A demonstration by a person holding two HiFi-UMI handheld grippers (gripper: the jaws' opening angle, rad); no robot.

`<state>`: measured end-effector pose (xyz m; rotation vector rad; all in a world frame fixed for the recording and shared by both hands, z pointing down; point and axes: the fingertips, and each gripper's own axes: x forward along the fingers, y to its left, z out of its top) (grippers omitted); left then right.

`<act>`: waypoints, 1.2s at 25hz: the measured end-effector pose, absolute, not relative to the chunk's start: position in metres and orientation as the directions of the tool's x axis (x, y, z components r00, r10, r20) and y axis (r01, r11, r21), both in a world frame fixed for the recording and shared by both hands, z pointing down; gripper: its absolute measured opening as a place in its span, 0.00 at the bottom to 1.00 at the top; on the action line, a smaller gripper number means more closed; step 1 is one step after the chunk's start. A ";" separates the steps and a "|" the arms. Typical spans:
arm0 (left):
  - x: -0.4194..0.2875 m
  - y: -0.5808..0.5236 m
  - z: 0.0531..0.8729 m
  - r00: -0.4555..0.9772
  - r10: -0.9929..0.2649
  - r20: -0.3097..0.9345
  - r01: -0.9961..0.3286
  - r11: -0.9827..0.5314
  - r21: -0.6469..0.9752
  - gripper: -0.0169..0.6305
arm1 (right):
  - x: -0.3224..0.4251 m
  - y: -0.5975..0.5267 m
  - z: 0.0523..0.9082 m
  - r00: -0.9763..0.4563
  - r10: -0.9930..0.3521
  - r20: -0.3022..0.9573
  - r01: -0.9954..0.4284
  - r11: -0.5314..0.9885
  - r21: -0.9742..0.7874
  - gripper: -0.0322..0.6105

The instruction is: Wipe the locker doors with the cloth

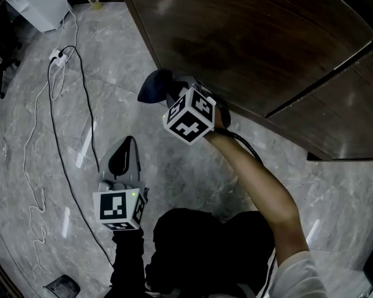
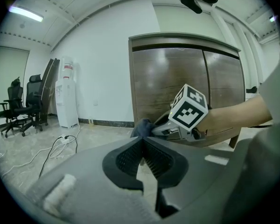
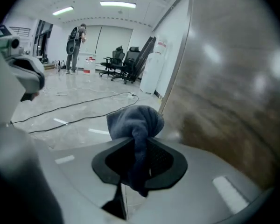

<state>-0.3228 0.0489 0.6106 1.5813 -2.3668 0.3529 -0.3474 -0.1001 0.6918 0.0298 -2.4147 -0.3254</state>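
A dark blue cloth is bunched between the jaws of my right gripper, which is shut on it; a tail of it hangs down between the pads. The cloth is close beside the lower left part of the brown wooden locker door, and whether it touches the wood cannot be told. From the left gripper view the cloth and the right gripper's marker cube sit in front of the locker doors. My left gripper is shut and empty, held low over the floor away from the locker.
A second door adjoins on the right. White and black cables and a power strip lie on the grey marble floor. A water dispenser and office chairs stand by the far wall. A person stands far off.
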 end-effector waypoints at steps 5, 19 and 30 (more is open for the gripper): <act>-0.297 0.030 0.582 -0.352 -0.873 0.338 -0.933 0.356 -0.050 0.03 | -0.292 -0.102 0.634 -0.807 -0.123 0.578 0.038 0.965 0.260 0.17; -0.215 -0.011 0.296 -0.167 -0.907 0.387 -0.985 0.169 -0.028 0.03 | -0.090 -0.074 0.334 -0.832 -0.249 0.495 -0.257 0.965 0.053 0.17; -0.089 -0.032 0.002 0.014 -0.975 0.224 -1.000 -0.017 -0.014 0.03 | 0.038 -0.067 0.017 -0.765 -0.580 0.279 -0.606 0.795 -0.009 0.17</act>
